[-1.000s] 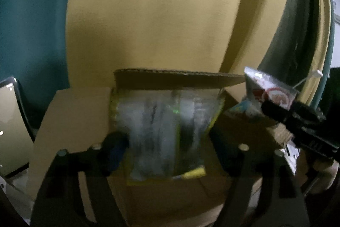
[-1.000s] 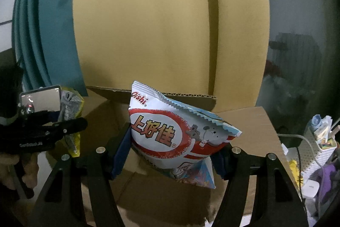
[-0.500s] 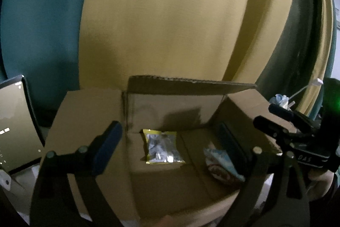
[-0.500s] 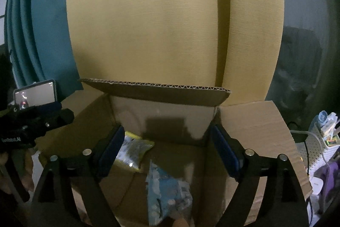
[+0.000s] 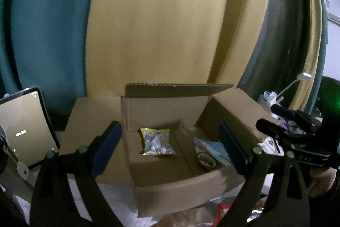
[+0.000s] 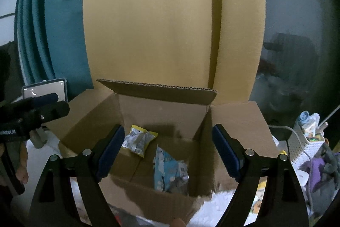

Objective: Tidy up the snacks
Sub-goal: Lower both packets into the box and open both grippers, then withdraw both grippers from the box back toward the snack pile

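Inside the cardboard box [image 5: 176, 182], the yellow snack packet [image 5: 157, 141] is laid left of centre and the blue snack packet [image 5: 209, 150] toward the right wall — flat, side by side. Before the box, the left gripper [image 5: 170, 148] and right gripper [image 6: 167, 147] are held wide and empty — presumably freed for more snacks.

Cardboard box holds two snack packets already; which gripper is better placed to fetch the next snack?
Neither clearly: left gripper and right gripper are both open and empty before the open brown cardboard box. Colourful wrappers below its front wall suggest either could reach.
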A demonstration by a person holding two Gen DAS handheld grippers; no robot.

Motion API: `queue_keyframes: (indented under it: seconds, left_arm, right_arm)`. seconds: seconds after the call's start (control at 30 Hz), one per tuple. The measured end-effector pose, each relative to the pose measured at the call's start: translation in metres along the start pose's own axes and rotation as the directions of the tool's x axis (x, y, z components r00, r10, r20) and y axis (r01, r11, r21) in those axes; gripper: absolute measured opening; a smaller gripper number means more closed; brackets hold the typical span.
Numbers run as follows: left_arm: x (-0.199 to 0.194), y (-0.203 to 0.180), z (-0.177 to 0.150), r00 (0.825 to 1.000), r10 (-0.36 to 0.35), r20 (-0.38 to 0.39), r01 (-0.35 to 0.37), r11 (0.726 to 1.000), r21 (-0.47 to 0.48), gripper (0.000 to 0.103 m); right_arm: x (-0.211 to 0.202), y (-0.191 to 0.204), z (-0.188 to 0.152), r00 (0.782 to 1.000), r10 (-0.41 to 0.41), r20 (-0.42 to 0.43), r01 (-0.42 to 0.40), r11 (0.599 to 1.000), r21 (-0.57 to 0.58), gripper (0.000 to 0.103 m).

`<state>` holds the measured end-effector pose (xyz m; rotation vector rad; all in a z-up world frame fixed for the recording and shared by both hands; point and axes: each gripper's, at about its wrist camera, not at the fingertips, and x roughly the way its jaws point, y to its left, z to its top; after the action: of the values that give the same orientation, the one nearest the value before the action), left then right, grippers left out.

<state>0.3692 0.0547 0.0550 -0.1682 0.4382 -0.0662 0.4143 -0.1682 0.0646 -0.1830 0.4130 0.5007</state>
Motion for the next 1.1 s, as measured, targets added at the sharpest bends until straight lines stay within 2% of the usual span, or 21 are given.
queue_keyframes:
  seconds: [0.53, 1.1]
  left_arm:
    - [-0.033, 0.005, -0.019, 1.0, -0.004, 0.007, 0.004, 1.0, 0.005, 0.093]
    - [-0.085, 0.0, -0.072, 0.999, -0.003, -0.054, 0.001, 1.0, -0.03, 0.093]
  right_arm:
    - [-0.042, 0.002, -0.025, 0.999, -0.032, -0.017, 0.033, 0.999, 0.027, 0.087]
    - [-0.078, 0.016, -0.052, 0.999, -0.025, -0.036, 0.026, 0.999, 0.045, 0.087]
